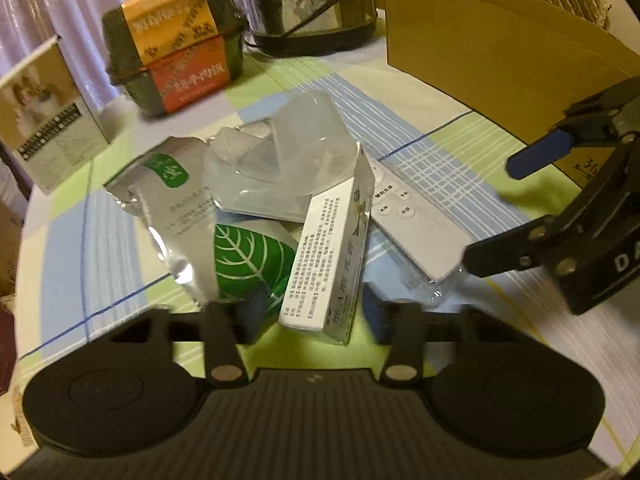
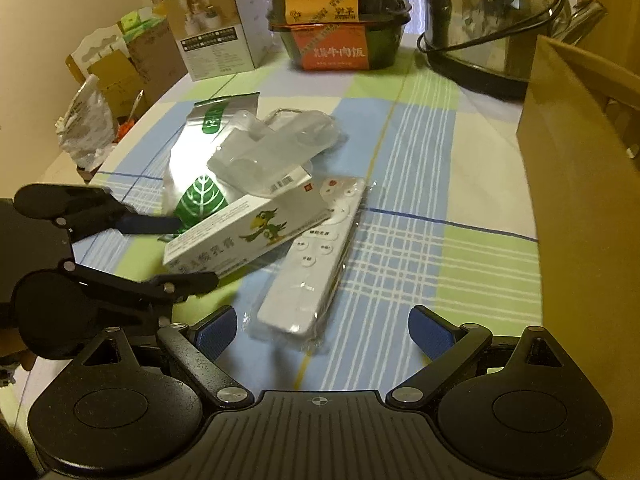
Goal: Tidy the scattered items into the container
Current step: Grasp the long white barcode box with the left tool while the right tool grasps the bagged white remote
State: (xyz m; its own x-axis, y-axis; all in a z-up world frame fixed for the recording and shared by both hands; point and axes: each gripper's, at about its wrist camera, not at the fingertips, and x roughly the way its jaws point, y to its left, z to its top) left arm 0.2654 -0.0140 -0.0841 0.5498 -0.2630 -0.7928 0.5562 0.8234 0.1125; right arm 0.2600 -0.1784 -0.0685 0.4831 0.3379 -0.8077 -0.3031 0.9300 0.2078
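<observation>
The white plastic-wrapped remote [image 2: 316, 258] is framed by the wide-spread right hand-held gripper [image 2: 324, 336], seemingly for pickup, while the left hand-held gripper [image 2: 176, 252] is spread around the white parrot-printed carton [image 2: 244, 236].

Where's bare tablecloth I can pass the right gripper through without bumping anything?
Free: the checked strip between the remote and the cardboard box, running back toward the kettle. Crowded: the pile left of the remote, with the ointment carton, foil pouch and left gripper.
</observation>
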